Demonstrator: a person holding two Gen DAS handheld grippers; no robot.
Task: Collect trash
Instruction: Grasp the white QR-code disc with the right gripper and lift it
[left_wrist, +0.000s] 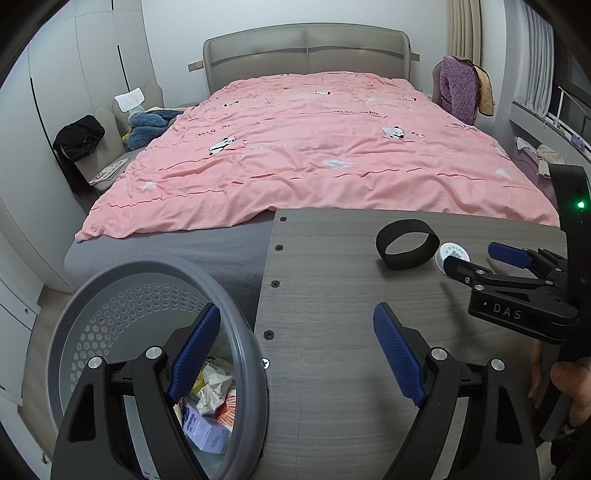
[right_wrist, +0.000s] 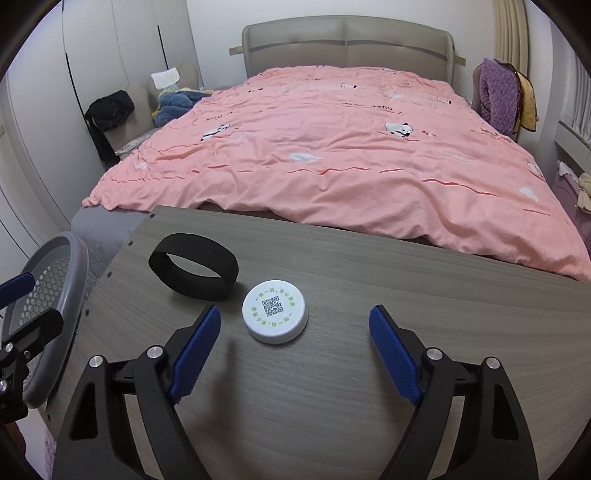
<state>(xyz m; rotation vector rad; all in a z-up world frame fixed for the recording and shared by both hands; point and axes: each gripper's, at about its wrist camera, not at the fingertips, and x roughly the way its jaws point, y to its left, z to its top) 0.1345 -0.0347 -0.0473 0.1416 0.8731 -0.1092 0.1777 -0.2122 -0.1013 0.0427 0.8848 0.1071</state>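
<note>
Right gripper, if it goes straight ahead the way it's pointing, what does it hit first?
Most likely the white cap, lying flat on the table between the open right gripper fingers, slightly left of center. The black band lies farther back-left, apart from it. Depth is uncertain.

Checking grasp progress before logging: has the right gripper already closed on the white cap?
No: the right gripper is open, its blue pads apart on either side of the white cap, which rests untouched on the table.
</note>
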